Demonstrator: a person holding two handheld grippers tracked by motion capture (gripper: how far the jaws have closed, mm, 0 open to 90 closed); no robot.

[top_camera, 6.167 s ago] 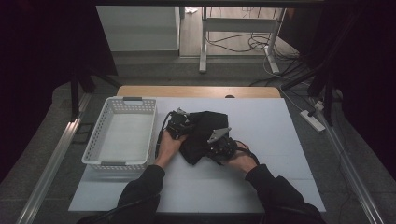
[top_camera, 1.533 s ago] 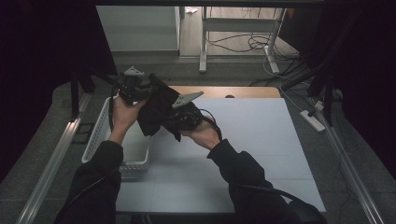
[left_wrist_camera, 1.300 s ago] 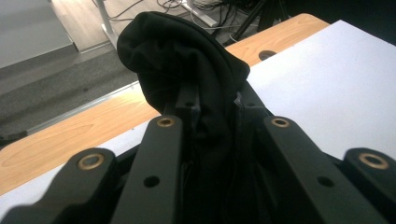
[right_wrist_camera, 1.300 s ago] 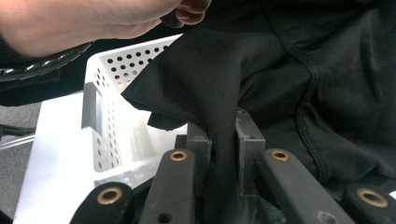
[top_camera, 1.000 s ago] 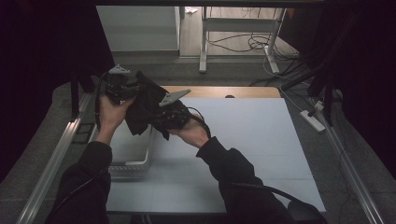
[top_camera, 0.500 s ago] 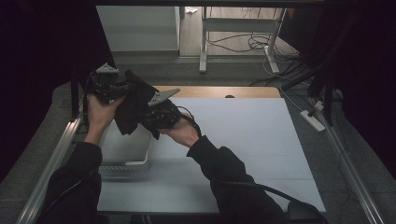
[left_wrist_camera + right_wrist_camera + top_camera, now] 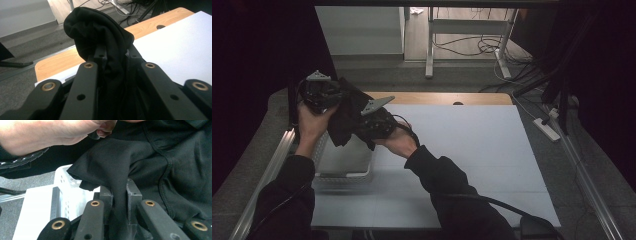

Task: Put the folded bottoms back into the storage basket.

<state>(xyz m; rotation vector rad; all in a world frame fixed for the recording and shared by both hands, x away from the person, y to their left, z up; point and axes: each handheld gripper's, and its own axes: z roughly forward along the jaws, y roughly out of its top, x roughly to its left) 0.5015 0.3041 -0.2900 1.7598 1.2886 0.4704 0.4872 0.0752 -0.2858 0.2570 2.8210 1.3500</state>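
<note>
Cloth first: from the high view we see a black garment (image 7: 346, 116) stretched between our left claw (image 7: 328, 95) and right claw (image 7: 373, 123), both raised above the white basket (image 7: 343, 162) at the bench (image 7: 472, 150) edge, the basket lying just below the two claws.

Along the left gripper view, our left claw is clenched on the garment (image 7: 100, 37), which bunches up beyond its tips.

Along the right gripper view, our right claw pinches a fold of the garment (image 7: 120, 170); the basket (image 7: 67, 185) sits beneath and to its left, our left hand (image 7: 50, 132) above.
</note>
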